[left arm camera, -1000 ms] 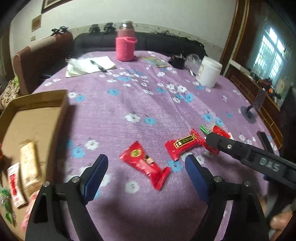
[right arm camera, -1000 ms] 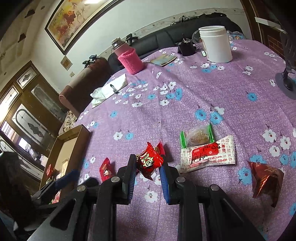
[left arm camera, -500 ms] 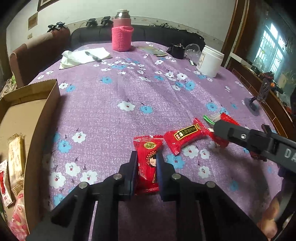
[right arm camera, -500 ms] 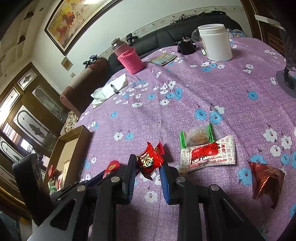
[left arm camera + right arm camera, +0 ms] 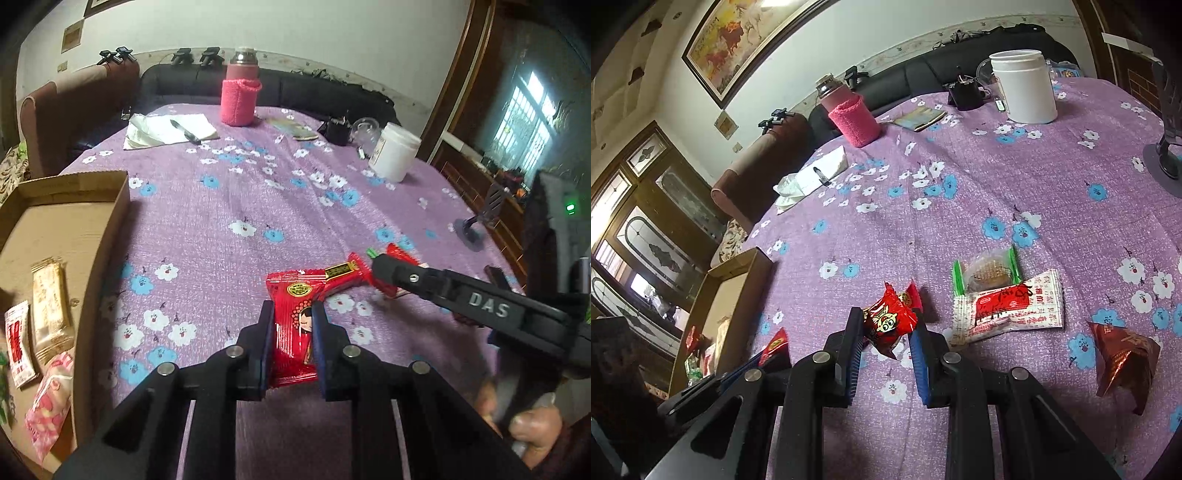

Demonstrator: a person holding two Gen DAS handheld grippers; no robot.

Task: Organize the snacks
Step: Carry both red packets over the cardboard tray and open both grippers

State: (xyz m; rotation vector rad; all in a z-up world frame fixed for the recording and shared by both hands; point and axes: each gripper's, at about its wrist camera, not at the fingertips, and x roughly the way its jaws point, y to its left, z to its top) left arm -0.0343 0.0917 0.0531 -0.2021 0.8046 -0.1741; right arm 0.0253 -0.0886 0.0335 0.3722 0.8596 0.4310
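Cardboard box (image 5: 66,221) at left edge of table, snack packets inside. Left gripper (image 5: 293,314) clamped on red girl-print snack packet (image 5: 295,325), raised over the purple floral tablecloth (image 5: 221,206). Right gripper (image 5: 885,325) pinching red candy wrapper (image 5: 888,319). White-red packet (image 5: 1008,306) just right.

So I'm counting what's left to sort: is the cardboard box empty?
No, the cardboard box already holds several snack packets, including a tan wrapped bar and a pink packet.
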